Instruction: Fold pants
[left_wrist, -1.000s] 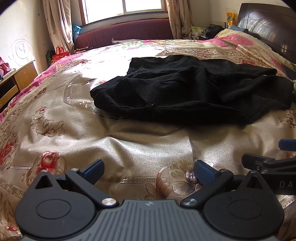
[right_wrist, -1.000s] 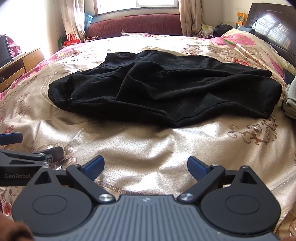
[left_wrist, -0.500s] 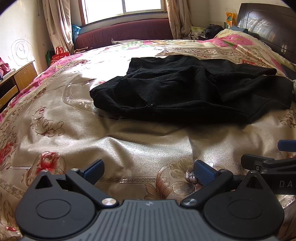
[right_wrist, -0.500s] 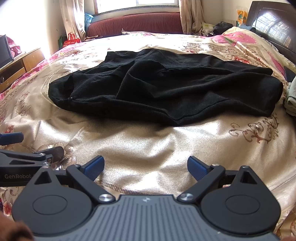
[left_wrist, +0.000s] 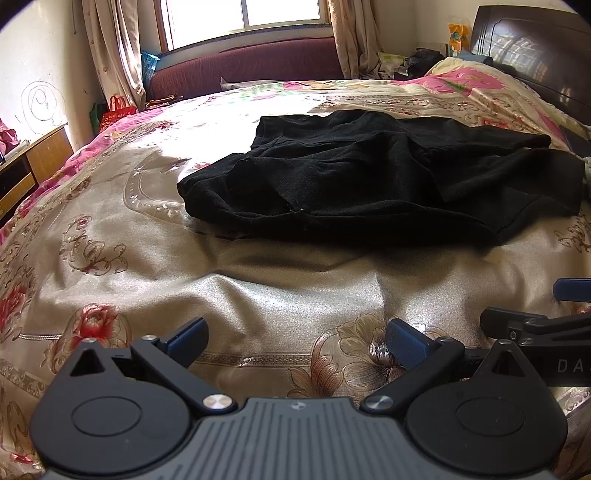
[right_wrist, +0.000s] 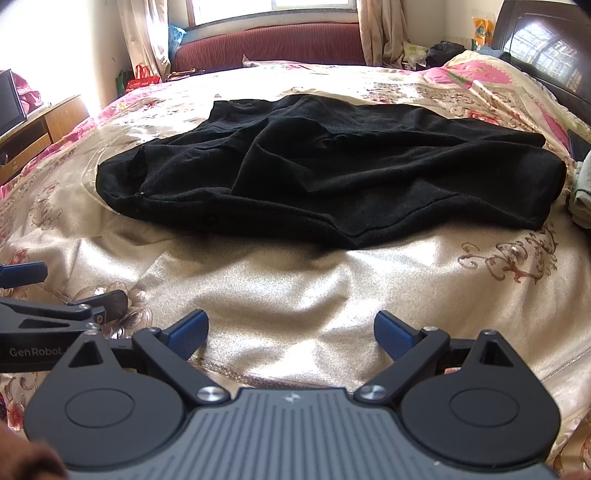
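Black pants (left_wrist: 369, 177) lie rumpled in a loose heap in the middle of the bed; they also show in the right wrist view (right_wrist: 332, 170). My left gripper (left_wrist: 295, 341) is open and empty, low over the bedspread well short of the pants. My right gripper (right_wrist: 291, 332) is open and empty too, at about the same distance from the pants. Each gripper shows at the edge of the other's view: the right one (left_wrist: 535, 314) and the left one (right_wrist: 55, 299). Neither touches the pants.
The bed carries a gold and pink floral bedspread (left_wrist: 110, 221). A dark wooden headboard (right_wrist: 546, 48) stands at the right. A red sofa (left_wrist: 251, 62) sits under the window. A wooden cabinet (left_wrist: 26, 166) is at the left. A light green cloth (right_wrist: 581, 195) lies at the right edge.
The right gripper's view has tilted slightly so the pants sit a little higher in frame. The left gripper has barely moved. Both stay open.
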